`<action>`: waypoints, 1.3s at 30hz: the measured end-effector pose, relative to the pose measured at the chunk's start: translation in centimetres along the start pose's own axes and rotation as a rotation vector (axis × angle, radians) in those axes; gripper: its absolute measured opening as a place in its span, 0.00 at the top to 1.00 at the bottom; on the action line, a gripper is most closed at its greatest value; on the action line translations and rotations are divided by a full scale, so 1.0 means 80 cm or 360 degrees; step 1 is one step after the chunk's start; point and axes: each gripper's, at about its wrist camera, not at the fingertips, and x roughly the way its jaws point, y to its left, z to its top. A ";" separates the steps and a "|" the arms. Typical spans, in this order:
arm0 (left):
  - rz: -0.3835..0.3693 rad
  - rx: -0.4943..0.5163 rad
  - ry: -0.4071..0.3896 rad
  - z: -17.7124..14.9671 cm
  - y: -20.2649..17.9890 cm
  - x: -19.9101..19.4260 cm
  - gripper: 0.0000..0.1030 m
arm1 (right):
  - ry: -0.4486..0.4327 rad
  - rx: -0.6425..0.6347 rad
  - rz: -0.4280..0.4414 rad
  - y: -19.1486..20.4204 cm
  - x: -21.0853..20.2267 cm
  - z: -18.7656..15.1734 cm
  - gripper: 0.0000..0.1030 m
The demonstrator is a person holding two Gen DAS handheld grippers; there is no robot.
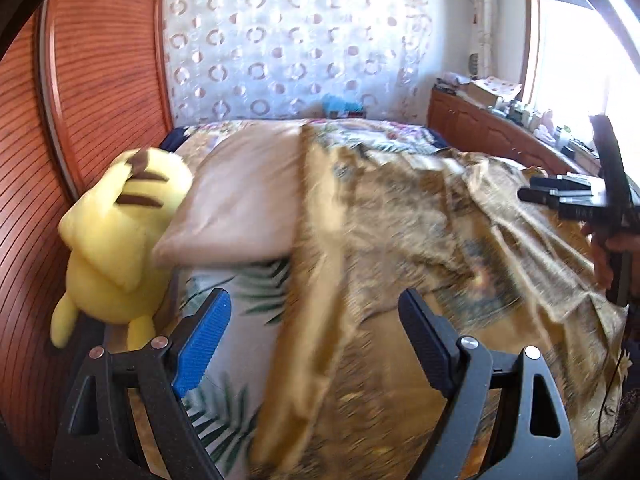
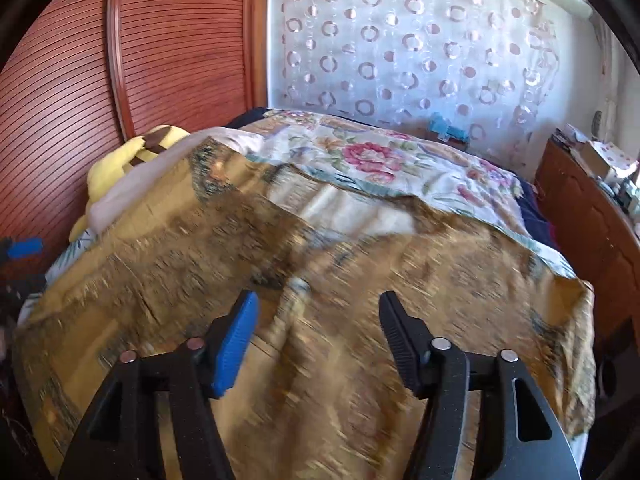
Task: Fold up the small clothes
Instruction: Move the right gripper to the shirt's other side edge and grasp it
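I count two tools, one in each of my hands: my left tool (image 1: pixel 314 336) and my right tool (image 2: pixel 318 336), each with two fingers, one blue-padded and one black. On the bed (image 2: pixel 400 168) there is one golden patterned cloth (image 2: pixel 360 280), spread across its near half. Beside that cloth, toward the wooden headboard, lie one beige pillow (image 1: pixel 240 196) and one yellow plush toy (image 1: pixel 116 240). One floral bedcover lies beyond the cloth.
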 end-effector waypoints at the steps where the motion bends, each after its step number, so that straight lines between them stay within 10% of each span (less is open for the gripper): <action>1: -0.0015 0.0009 -0.0005 0.006 -0.007 0.003 0.16 | 0.0001 0.0013 -0.0012 -0.009 -0.005 -0.008 0.33; 23: -0.0282 0.0297 0.0184 0.102 -0.193 0.143 0.16 | 0.0060 0.0349 -0.0214 -0.156 -0.091 -0.076 0.32; 39: -0.0332 0.0509 0.0345 0.095 -0.250 0.194 0.16 | 0.0159 0.0567 -0.0251 -0.223 -0.110 -0.094 0.32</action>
